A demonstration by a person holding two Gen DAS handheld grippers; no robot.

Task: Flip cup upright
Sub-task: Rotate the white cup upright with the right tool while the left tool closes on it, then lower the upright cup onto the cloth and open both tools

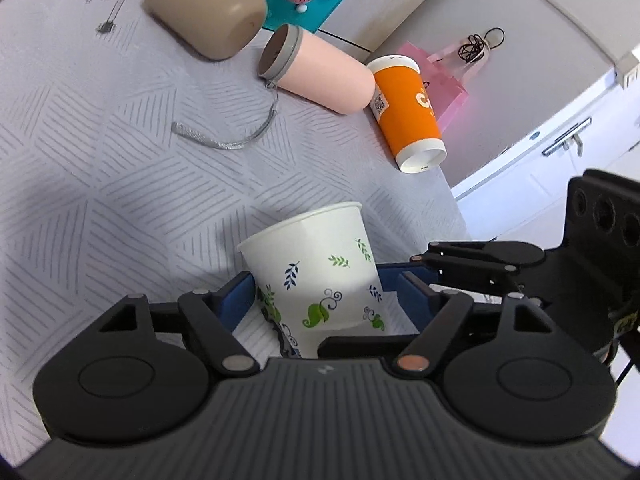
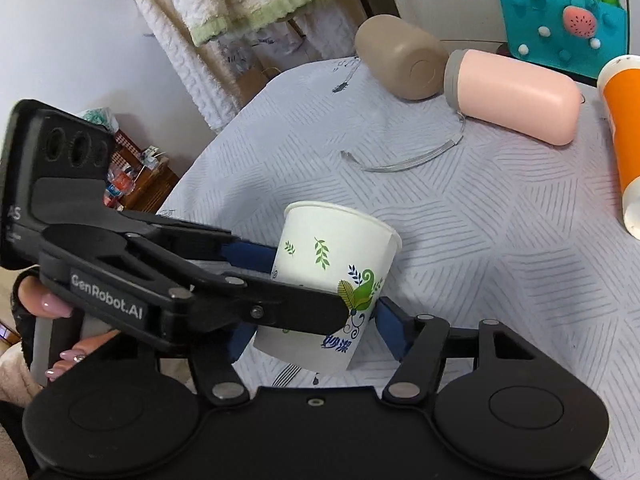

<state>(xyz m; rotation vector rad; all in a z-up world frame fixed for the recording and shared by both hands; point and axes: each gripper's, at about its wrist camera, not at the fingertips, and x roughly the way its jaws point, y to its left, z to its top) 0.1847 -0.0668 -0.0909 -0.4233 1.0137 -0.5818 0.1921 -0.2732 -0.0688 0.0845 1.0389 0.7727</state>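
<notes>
**Q:** Report the surroundings, largest item first.

**A:** The table [image 1: 100, 152] carries a grey-striped cloth. At its far side a teal bag [image 2: 560, 20] stands. In front of it lie a tan bottle [image 1: 204, 8] and a pink flask [image 1: 320, 76] on their sides, the flask's grey strap trailing on the cloth. An orange cup [image 1: 408, 116] lies beside the flask's base, near the table edge.

**Q:** The task's cup?

**A:** The white cup [image 2: 332, 272], printed with leaves, is mouth-up and slightly tilted, close in front of both cameras. I cannot tell whether its base touches the cloth.

**Q:** Your claws?

**A:** My left claw [image 1: 320, 300] has a blue pad at each side of the cup's lower wall; it grips the cup. My right claw [image 2: 316, 340] brackets the cup's base, its right pad visibly apart from the wall, so it stands wide and grips nothing.
</notes>
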